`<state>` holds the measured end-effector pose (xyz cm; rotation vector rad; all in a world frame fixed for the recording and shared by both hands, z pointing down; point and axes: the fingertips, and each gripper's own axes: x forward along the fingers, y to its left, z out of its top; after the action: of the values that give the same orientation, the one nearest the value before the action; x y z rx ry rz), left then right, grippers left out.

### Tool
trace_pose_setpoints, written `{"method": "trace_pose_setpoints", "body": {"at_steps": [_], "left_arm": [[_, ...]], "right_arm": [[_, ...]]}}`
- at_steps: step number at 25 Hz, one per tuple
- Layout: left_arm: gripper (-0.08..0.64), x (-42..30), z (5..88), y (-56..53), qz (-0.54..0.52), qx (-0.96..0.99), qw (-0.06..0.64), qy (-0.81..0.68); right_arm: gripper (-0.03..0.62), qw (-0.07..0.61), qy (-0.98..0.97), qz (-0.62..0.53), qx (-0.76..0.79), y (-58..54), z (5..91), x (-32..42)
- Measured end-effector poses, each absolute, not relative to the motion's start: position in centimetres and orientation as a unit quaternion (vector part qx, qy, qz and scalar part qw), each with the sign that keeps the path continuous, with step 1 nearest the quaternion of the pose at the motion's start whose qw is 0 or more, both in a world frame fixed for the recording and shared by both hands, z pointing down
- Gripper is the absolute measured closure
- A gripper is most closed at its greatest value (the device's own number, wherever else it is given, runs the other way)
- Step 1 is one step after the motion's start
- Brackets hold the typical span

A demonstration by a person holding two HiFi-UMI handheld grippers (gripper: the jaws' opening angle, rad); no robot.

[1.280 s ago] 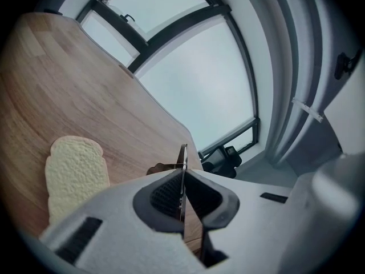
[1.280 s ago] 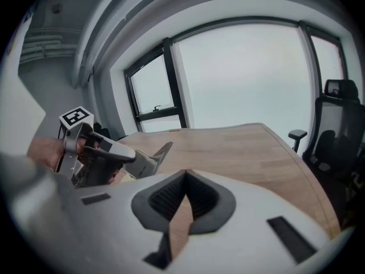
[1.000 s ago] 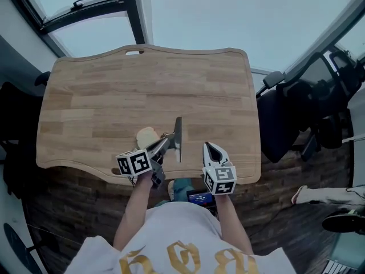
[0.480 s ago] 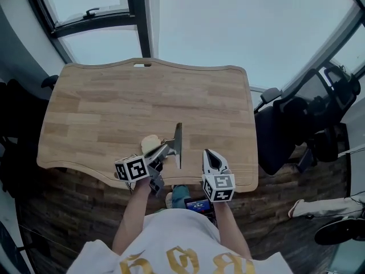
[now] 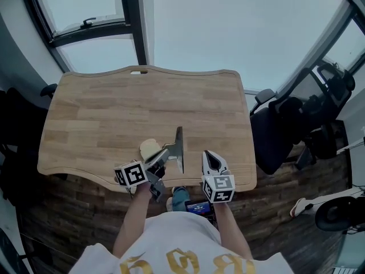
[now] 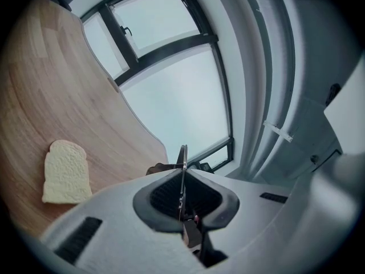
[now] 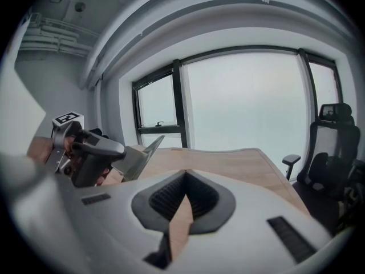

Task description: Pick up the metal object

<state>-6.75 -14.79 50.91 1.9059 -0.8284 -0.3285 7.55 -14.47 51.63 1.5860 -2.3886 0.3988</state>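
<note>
Left tongs (image 5: pixel 164 154) clench the metal object (image 5: pixel 179 144), a thin flat grey blade w/ slanted tip, near tabletop (image 5: pixel 102 113) front edge; right tongs (image 5: pixel 208 156) closed, empty

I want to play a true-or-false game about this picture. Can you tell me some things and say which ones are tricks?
1. The left gripper is holding the metal object. True.
2. The bread is in the right gripper. False: the bread lies on the table, beside the left gripper.
3. The right gripper holds nothing. True: its jaws are shut with nothing between them.
4. The bread is burnt black. False: it is pale.
5. The metal object lies flat on the table. False: it stands on edge, gripped by the left gripper.
</note>
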Motion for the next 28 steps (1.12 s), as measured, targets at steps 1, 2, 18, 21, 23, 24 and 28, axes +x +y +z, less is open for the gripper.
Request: {"method": "trace_pose_setpoints", "body": {"at_steps": [1, 2, 18, 21, 23, 24, 28], "left_arm": [[0.529, -6.7, 50.8, -14.8, -0.136, 0.787, 0.496, -0.341], [0.529, -6.7, 50.8, -14.8, -0.137, 0.787, 0.496, -0.34], [0.529, -6.2, 50.6, -14.8, -0.145, 0.786, 0.505, -0.326], [0.529, -6.0, 50.7, -14.9, -0.145, 0.786, 0.506, -0.323], [0.528, -5.7, 50.8, -15.0, -0.144, 0.786, 0.508, -0.322], [0.529, -5.5, 50.8, -15.0, -0.143, 0.786, 0.508, -0.322], [0.529, -5.2, 51.2, -15.1, -0.14, 0.785, 0.511, -0.321]], "right_arm": [[0.581, 0.123, -0.818, 0.137, 0.545, -14.4, 51.6, 7.7], [0.581, 0.124, -0.817, 0.137, 0.546, -14.3, 51.7, 7.8], [0.581, 0.115, -0.818, 0.153, 0.543, -14.3, 51.9, 7.7], [0.581, 0.118, -0.819, 0.152, 0.541, -14.2, 52.0, 7.6], [0.581, 0.118, -0.818, 0.155, 0.541, -14.3, 52.1, 7.9], [0.581, 0.116, -0.818, 0.157, 0.542, -14.3, 52.1, 8.1], [0.581, 0.113, -0.816, 0.164, 0.542, -14.3, 52.4, 8.2]]}}
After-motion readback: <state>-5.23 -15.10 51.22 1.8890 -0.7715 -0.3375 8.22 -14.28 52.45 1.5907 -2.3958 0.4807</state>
